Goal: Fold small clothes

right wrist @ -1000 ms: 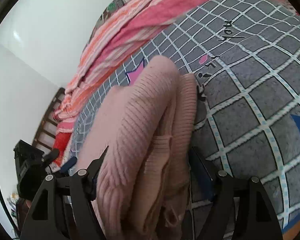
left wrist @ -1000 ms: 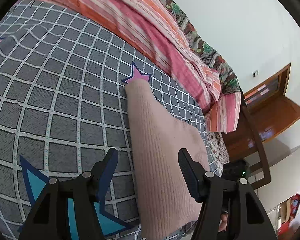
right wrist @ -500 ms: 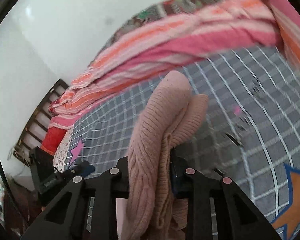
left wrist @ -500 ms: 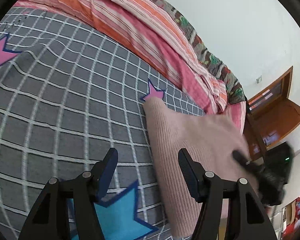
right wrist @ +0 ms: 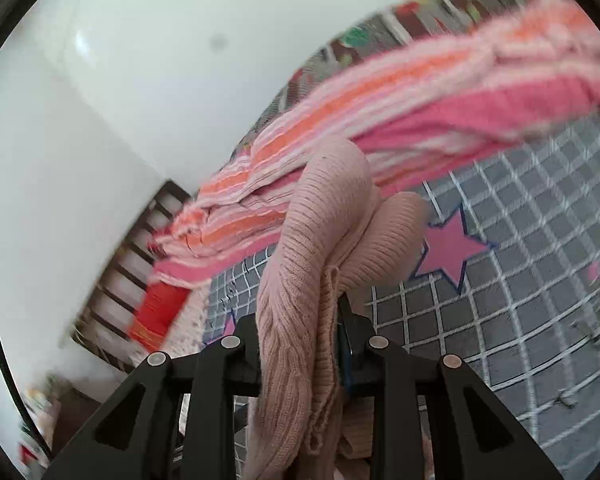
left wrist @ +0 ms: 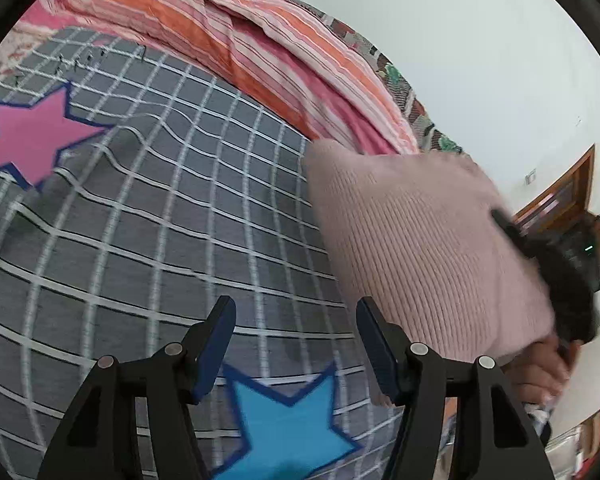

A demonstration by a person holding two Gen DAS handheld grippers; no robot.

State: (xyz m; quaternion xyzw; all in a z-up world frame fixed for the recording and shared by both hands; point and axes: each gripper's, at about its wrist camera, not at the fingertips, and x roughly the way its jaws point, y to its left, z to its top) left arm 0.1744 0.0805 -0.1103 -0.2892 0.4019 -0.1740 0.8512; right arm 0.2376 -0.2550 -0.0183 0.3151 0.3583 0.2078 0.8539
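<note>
The pink knit sweater (right wrist: 316,264) is clamped, bunched, in the right tool (right wrist: 298,332) above the bed (left wrist: 148,216); the left tool (left wrist: 296,344) is held half-open, empty. Slippage could be caused by the uneven bunch.

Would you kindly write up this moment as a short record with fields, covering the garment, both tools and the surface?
garment: pink knit sweater, bunched and lifted at one end
right tool: shut on the sweater, which hangs through it
left tool: open, nothing between its fingers, above the bedsheet
surface: grey checked bedsheet with star prints
background: striped pink and orange blanket heaped along the far edge
fold state: not yet folded flat
</note>
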